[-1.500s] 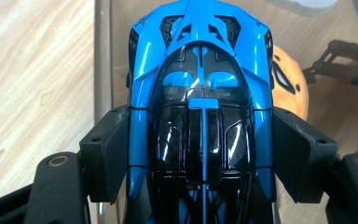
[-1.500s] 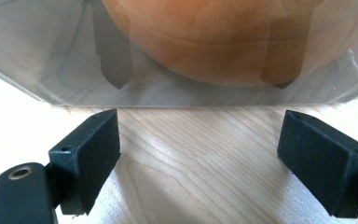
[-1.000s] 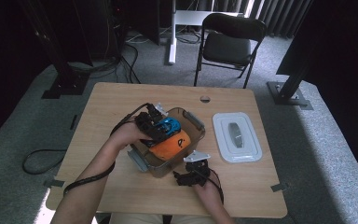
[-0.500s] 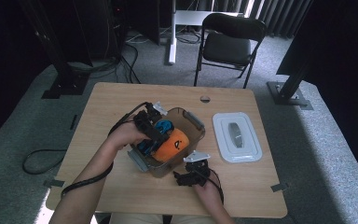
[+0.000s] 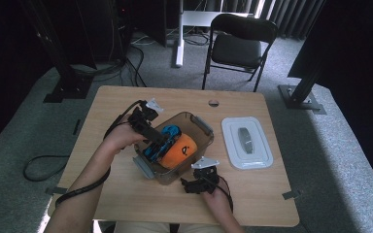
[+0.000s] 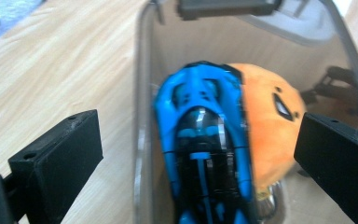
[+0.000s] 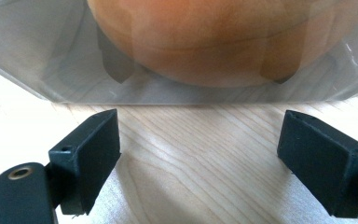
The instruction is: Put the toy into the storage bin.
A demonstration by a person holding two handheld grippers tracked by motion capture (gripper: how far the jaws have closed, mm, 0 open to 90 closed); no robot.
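High view: a clear tub (image 5: 201,127) sits at frame centre on the table (image 5: 126,204), holding a blue toy car (image 5: 167,133) and an orange plush (image 5: 179,151) side by side. Its white lid (image 5: 257,160) lies apart at centre right. The left gripper (image 5: 162,141) reaches in over the tub's left rim; the right gripper (image 5: 193,184) rests low at the tub's near wall, likely steadying it.

Left gripper view: jaws spread wide, holding nothing, one outside the tub wall over bare wood, the other over the plush. The car lies lengthwise between them at frame centre, touching the plush. This reveals the car's black cockpit and the plush's printed face, too small from above.

Right gripper view: jaws wide apart and empty, just short of the tub wall across the upper frame; the plush shows blurred through it.
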